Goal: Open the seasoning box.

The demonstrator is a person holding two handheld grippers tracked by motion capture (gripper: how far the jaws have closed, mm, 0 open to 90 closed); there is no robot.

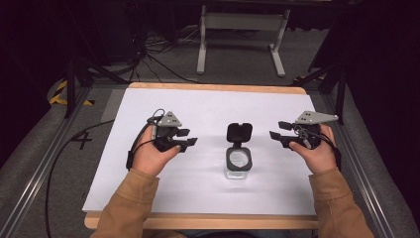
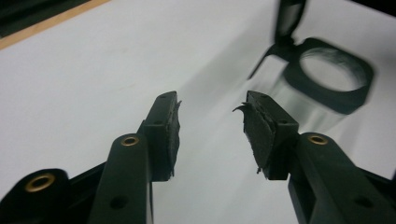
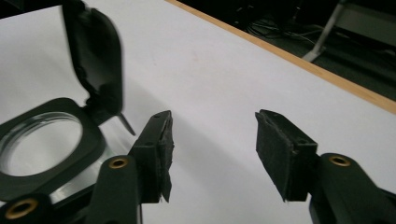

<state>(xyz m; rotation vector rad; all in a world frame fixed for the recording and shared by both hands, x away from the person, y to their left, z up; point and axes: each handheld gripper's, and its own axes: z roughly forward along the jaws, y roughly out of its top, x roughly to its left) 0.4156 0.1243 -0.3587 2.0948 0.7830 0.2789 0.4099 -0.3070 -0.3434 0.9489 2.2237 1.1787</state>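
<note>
A white table top (image 1: 198,109) with cables (image 1: 153,54) behind.

A white sheet (image 1: 208,114) covers nearly the whole top of a wooden table (image 1: 213,88), leaving a thin strip of light wood bare along the far and near edges. A clear square jar (image 1: 238,166) with a black rim stands on the sheet near its centre, its hinged black lid (image 1: 239,132) flipped open toward the far edge.
</note>
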